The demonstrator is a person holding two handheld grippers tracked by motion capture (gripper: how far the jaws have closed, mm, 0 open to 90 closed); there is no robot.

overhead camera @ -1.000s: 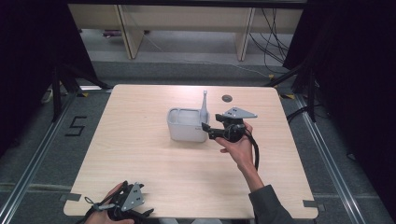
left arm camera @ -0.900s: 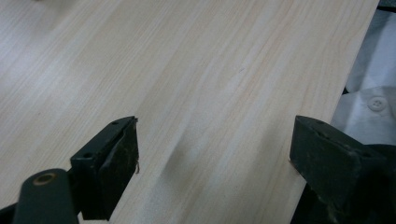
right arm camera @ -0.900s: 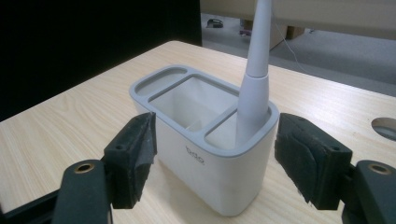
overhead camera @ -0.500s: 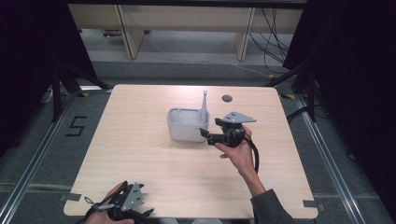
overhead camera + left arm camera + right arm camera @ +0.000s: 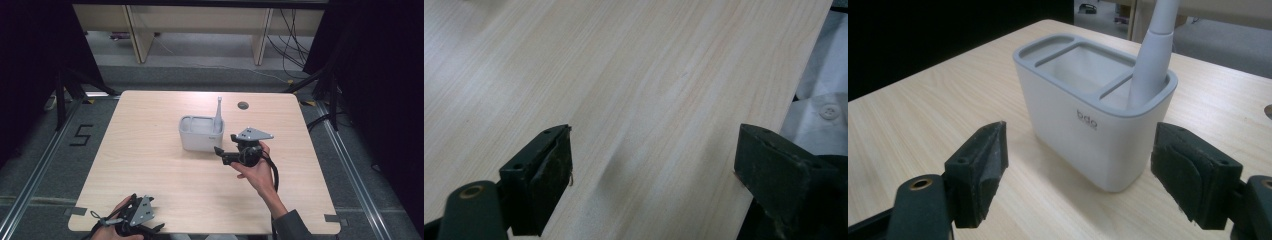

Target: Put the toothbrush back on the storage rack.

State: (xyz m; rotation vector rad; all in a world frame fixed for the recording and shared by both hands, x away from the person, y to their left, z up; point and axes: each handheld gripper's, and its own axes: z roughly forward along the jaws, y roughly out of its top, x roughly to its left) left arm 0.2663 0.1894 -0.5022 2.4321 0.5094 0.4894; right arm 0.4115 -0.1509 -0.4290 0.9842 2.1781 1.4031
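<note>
white holder sat on the table, a bit past table centre on the far side; everything below is relative to it; holder was a rounded oblong box, long axis running left-right across the high view, open top facing up, grey rim split into compartments; in the right gripper view its long axis ran diagonally away to the upper left, "bdo" print on the near wall; grey stick-like tool stood in the holder's right-end compartment, long axis close to vertical, top leaning slightly, tip pointing up; same tool in the right gripper view rose out of the nearest slot; what its lower end looked like couldn't be told.

right gripper was just off the holder's near right corner, pointing at it, not touching; jaws had just been opening and stood spread wide, nothing between them, holder beyond the pads.

left gripper was well away from the holder, at the table's near edge toward the left; jaws spread wide over bare wood, pinching nothing.
</note>
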